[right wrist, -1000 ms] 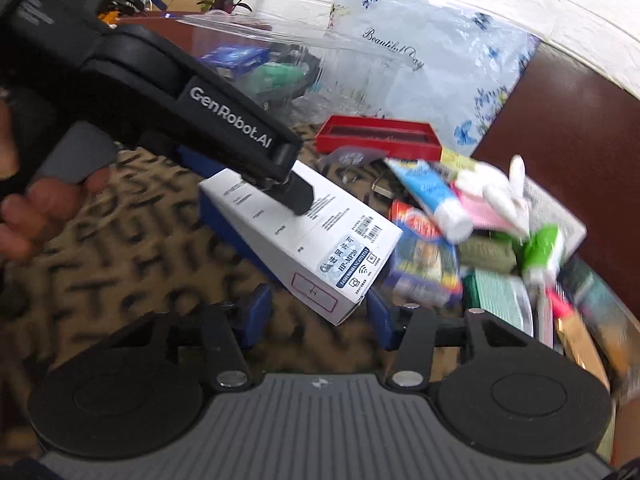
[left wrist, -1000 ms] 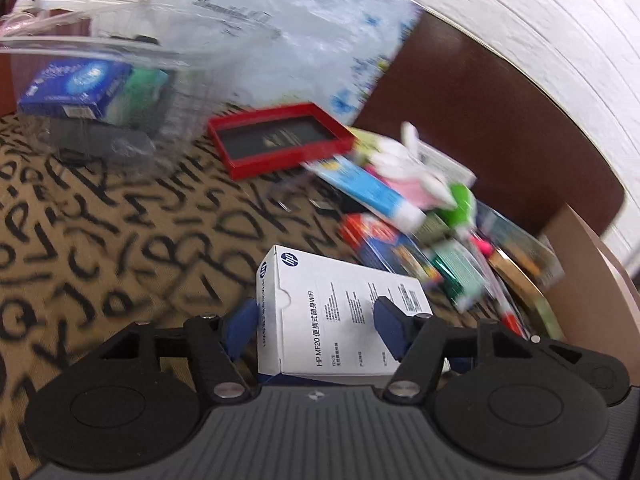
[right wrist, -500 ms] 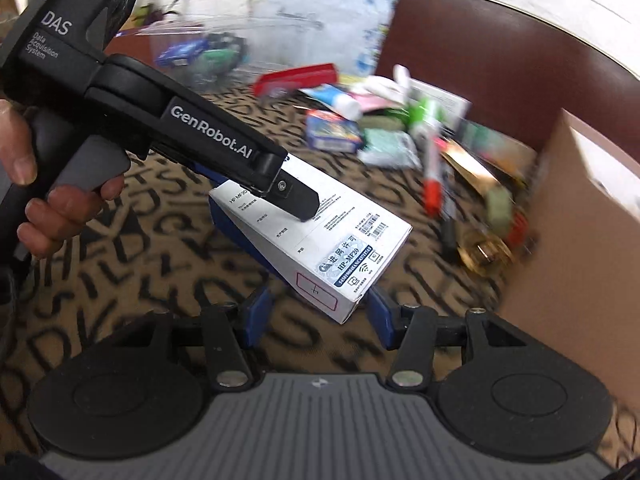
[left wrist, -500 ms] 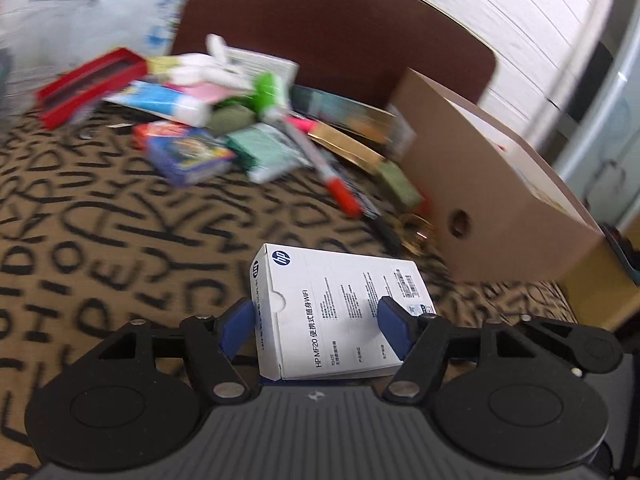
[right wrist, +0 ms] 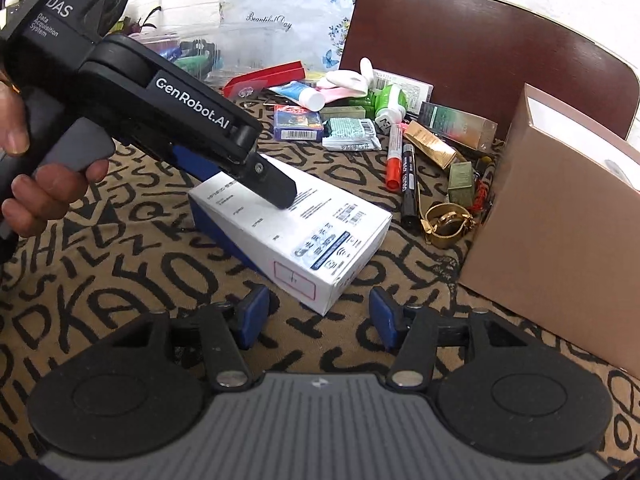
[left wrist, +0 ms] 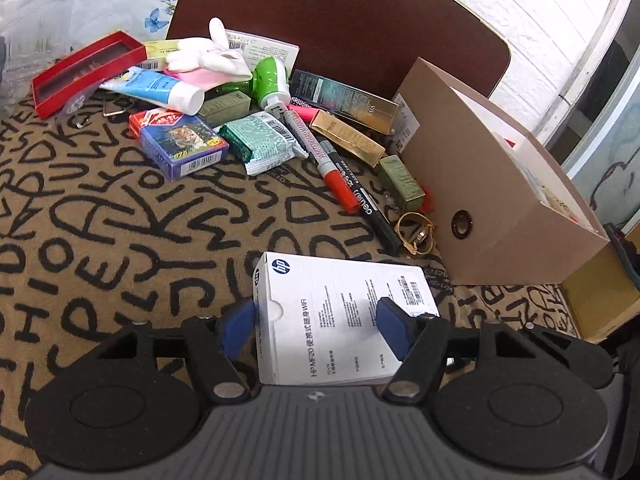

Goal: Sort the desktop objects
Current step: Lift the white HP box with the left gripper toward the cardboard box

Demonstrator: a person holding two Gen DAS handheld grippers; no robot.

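A white HP box (left wrist: 340,320) sits between the blue pads of my left gripper (left wrist: 314,326), which is shut on it and holds it above the lettered cloth. In the right wrist view the same box (right wrist: 304,232) hangs tilted, with the left gripper's upper finger (right wrist: 276,190) pressed on its top face and a hand (right wrist: 36,192) on the handle. My right gripper (right wrist: 318,318) is open just below the box's near corner, its pads clear of it. A tan cardboard box (left wrist: 500,184) (right wrist: 560,220) stands open-topped to the right.
A heap of small goods lies at the back: red tray (left wrist: 84,70), blue tube (left wrist: 160,88), card pack (left wrist: 180,144), green packet (left wrist: 260,142), markers (left wrist: 328,164), gold boxes (left wrist: 344,136) and a gold watch (right wrist: 448,220). A brown chair back (left wrist: 340,8) rises behind.
Both grippers swung right across the table, from the clear plastic bin toward the cardboard box. The white box stayed in the left gripper throughout.
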